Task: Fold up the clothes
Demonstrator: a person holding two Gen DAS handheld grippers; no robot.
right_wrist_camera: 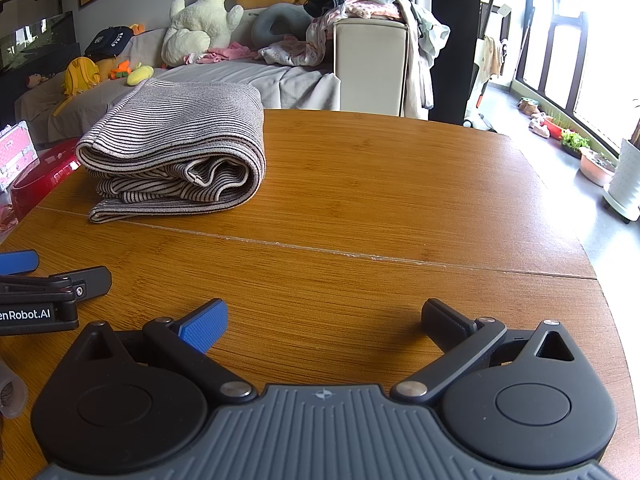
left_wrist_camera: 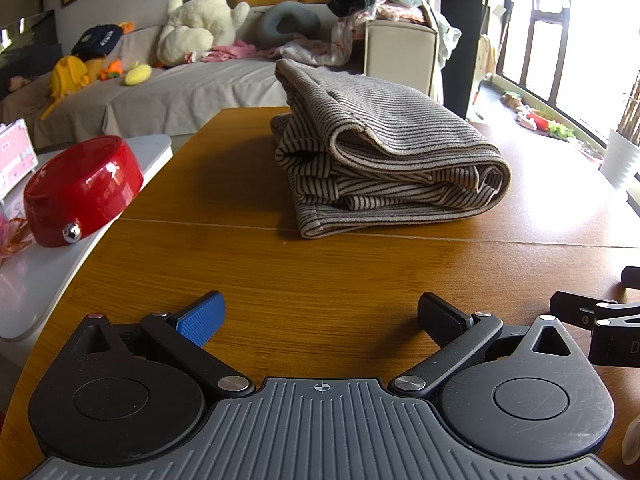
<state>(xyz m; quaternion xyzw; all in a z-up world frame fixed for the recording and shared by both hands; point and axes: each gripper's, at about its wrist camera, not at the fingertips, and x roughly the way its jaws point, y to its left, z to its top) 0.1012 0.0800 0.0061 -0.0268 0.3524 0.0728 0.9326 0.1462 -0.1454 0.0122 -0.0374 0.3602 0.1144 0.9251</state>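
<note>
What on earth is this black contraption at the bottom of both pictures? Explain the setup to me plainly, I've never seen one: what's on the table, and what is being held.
Each picture comes from a small camera on a handheld gripper, looking forward along its two fingers. A person holds one gripper in each hand; there is no robot arm.

The left gripper fills the bottom of the left-hand camera's picture, and the right gripper fills the other. Both have their fingers spread wide and hold nothing. Each also shows at the edge of the other's view.

On the wooden table lies one striped garment, already folded into a thick bundle, apart from both grippers. A red bowl sits on a white surface beside the table. Behind is a sofa with soft toys and piled clothes.
</note>
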